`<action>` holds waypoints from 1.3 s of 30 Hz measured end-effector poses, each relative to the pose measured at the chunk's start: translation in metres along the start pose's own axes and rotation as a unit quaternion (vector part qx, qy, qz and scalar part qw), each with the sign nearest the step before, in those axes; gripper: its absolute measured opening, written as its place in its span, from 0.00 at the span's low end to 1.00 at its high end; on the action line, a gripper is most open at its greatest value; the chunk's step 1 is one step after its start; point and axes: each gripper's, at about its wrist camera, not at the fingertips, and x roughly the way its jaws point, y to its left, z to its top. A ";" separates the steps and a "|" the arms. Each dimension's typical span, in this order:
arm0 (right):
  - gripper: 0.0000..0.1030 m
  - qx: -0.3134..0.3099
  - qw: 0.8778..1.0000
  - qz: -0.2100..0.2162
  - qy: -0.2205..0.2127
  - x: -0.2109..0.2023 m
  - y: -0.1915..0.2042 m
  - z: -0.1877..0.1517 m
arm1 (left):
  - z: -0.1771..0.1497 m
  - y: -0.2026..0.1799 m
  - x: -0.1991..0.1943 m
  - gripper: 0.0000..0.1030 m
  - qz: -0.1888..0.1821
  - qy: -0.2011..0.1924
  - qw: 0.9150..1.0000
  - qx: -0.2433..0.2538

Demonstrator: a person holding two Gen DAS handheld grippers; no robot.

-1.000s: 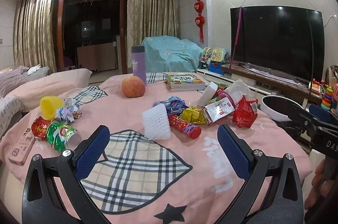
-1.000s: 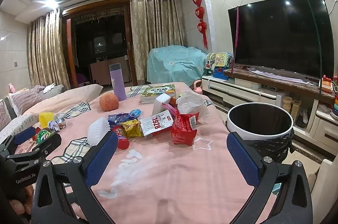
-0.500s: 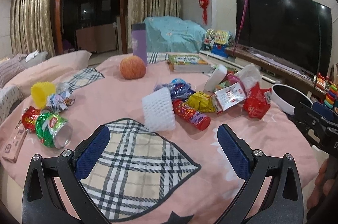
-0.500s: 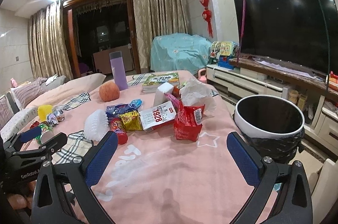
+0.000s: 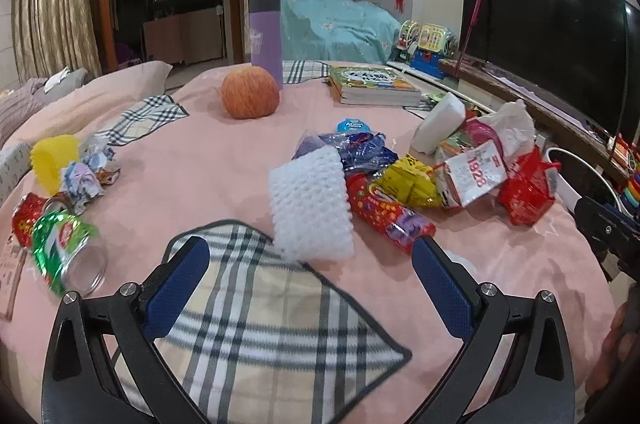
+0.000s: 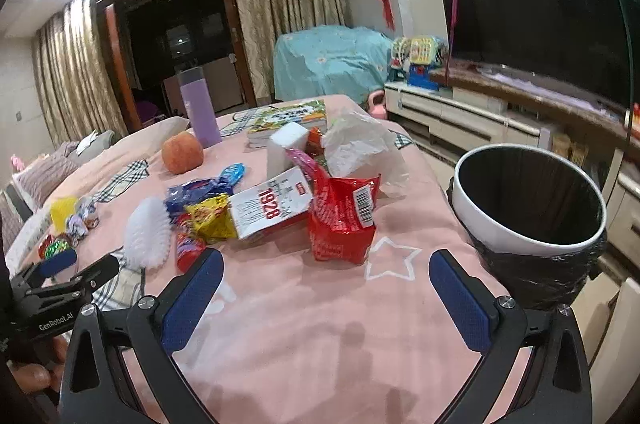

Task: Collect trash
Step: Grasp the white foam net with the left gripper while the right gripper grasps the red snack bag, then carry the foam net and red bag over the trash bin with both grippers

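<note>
Trash lies scattered on a pink-covered table (image 5: 208, 176). My left gripper (image 5: 310, 282) is open and empty, just short of a white foam fruit net (image 5: 310, 212). Beside the net lie a red snack tube (image 5: 386, 220), a yellow wrapper (image 5: 412, 180), a blue wrapper (image 5: 356, 148) and a white "1928" carton (image 5: 474, 178). My right gripper (image 6: 326, 290) is open and empty, just short of a red snack bag (image 6: 342, 220). A white bin with a black liner (image 6: 528, 208) stands off the table's right edge.
A green can (image 5: 66, 252), a red can, crumpled paper (image 5: 86, 180) and a yellow cup (image 5: 52, 156) lie at the left. An apple (image 5: 250, 94), a purple flask (image 5: 265, 40), a book stack (image 5: 374, 86) and a white plastic bag (image 6: 360, 148) sit farther back. A TV (image 6: 532, 16) stands at the right.
Both grippers have moved forward and tilted down over the table. The foam net and the red bag now sit much closer. Both stay open.
</note>
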 end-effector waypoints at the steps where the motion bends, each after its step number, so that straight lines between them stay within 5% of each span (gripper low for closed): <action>1: 0.99 0.002 1.000 -0.001 0.002 0.004 -0.002 0.002 | 0.003 0.000 0.005 0.98 0.002 0.003 1.000 -0.001; 11: 0.87 0.033 0.998 0.003 0.054 0.049 -0.022 0.016 | 0.015 0.012 0.047 0.86 0.009 0.045 0.999 -0.019; 18: 0.77 0.031 0.997 0.011 0.069 0.062 -0.021 0.016 | 0.009 0.013 0.059 0.46 -0.016 0.068 0.997 -0.020; 20: 0.64 0.031 0.997 0.015 0.074 0.065 -0.021 0.016 | 0.009 0.010 0.060 0.35 -0.024 0.070 0.997 -0.017; 21: 0.49 0.032 0.996 0.019 0.078 0.067 -0.022 0.016 | 0.009 0.010 0.059 0.29 -0.028 0.070 0.997 -0.015; 24: 0.41 0.029 0.997 0.020 0.074 0.066 -0.020 0.016 | 0.007 0.008 0.056 0.16 -0.036 0.066 0.997 -0.009; 39: 0.35 0.040 0.998 0.035 0.039 0.028 -0.028 0.014 | 0.014 -0.008 0.002 0.11 -0.094 0.017 0.995 -0.007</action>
